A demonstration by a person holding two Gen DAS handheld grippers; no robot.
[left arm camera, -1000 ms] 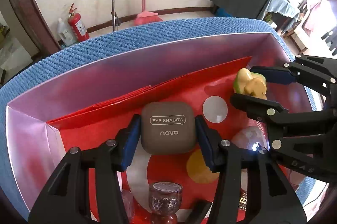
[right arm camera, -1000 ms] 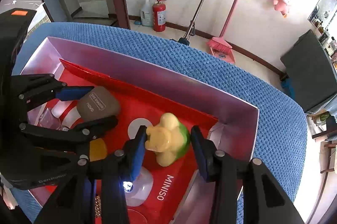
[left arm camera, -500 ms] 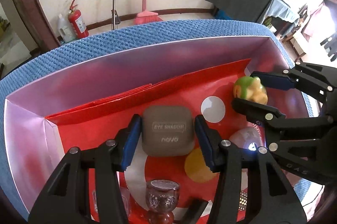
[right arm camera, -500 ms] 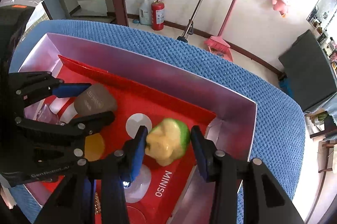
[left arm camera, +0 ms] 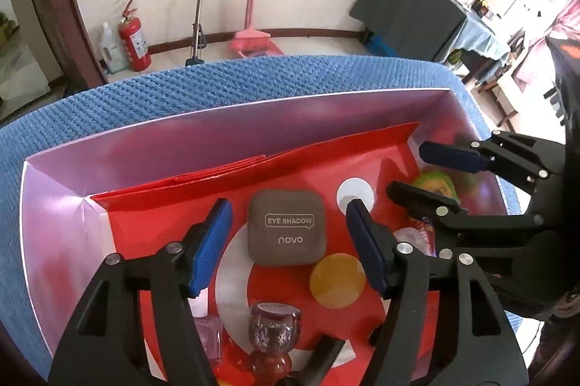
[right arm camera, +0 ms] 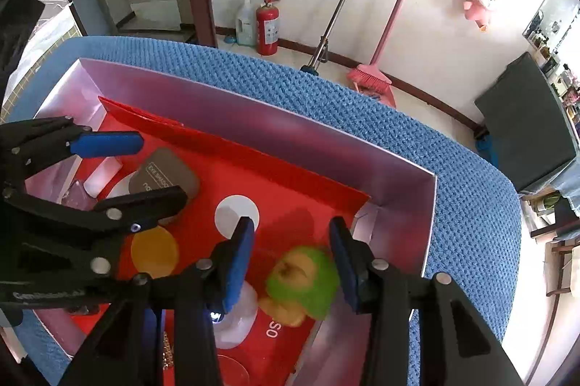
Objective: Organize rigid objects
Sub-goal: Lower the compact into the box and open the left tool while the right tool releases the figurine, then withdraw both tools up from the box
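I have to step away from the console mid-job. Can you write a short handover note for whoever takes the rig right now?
Left claw: jaws opening, clear of the eye shadow case, which lies flat on the red liner in the box.
Right claw: around the green and yellow toy, which lies on the liner near the box's corner; one pad is close against it, a gap shows at the other, so a grip is not confirmed.
Done: case is in the box.
Left: release the toy and withdraw both claws. Items outside the box are not visible.
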